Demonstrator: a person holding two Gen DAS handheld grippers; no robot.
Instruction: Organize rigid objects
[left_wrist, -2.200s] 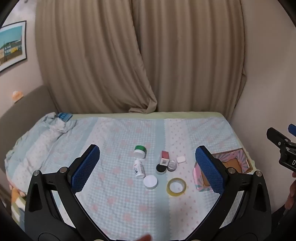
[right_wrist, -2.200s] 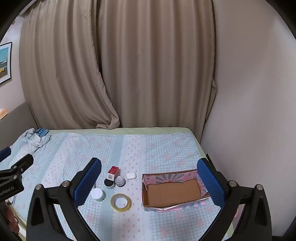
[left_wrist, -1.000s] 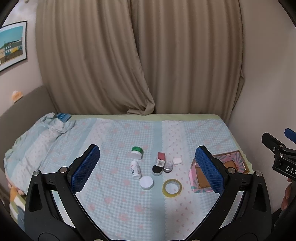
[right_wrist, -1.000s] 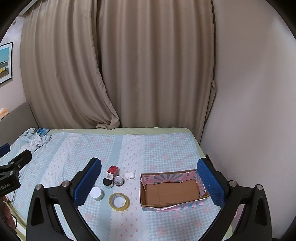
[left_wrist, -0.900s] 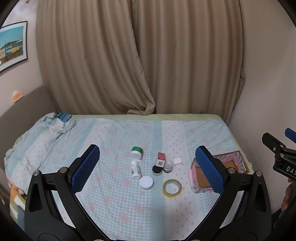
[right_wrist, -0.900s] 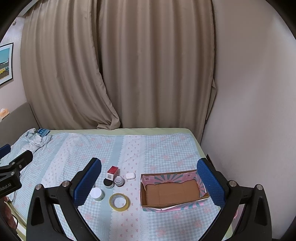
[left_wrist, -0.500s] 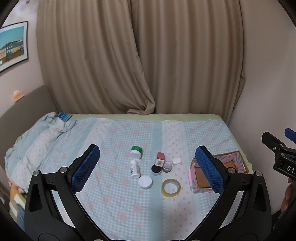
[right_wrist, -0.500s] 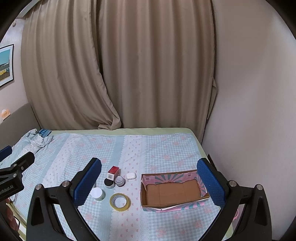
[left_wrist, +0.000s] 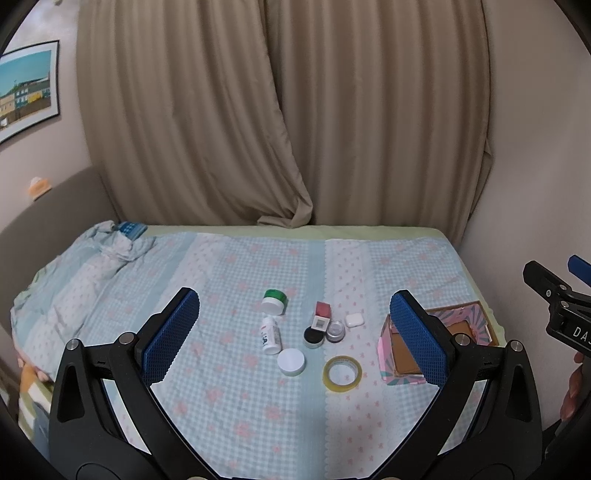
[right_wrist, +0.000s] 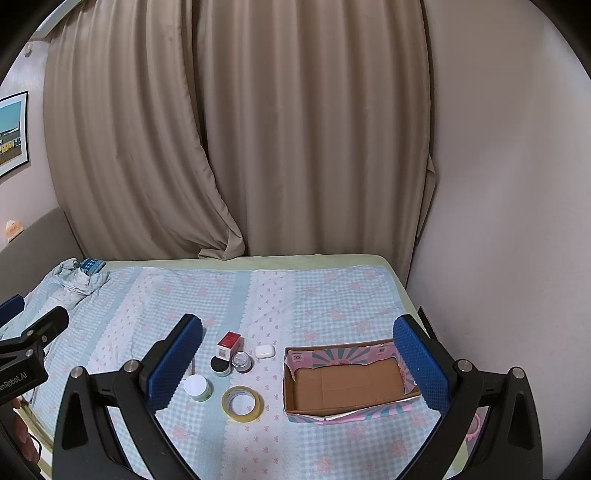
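Small items lie grouped on a checked bedspread (left_wrist: 229, 417): a green-lidded jar (left_wrist: 274, 301), a white pill bottle (left_wrist: 270, 335) on its side, a white round lid (left_wrist: 291, 362), a tape roll (left_wrist: 342, 372), a red box (left_wrist: 322, 314), a black jar (left_wrist: 313, 336), a silver tin (left_wrist: 335, 331) and a white earbud case (left_wrist: 354, 319). An open pink cardboard box (right_wrist: 351, 382) with nothing in it sits to their right. My left gripper (left_wrist: 295, 332) is open, held above and short of the items. My right gripper (right_wrist: 297, 363) is open too, nothing between its fingers.
Beige curtains (left_wrist: 280, 122) hang behind the bed, a wall (right_wrist: 509, 221) closes the right side. A rumpled cloth with a blue packet (left_wrist: 130, 229) lies at the far left corner. A framed picture (left_wrist: 26, 88) hangs on the left wall.
Both views have drifted slightly; the items sit a little lower and further left in the left wrist view than 2.2 s ago. Nothing on the bed has moved, and both grippers stay open.
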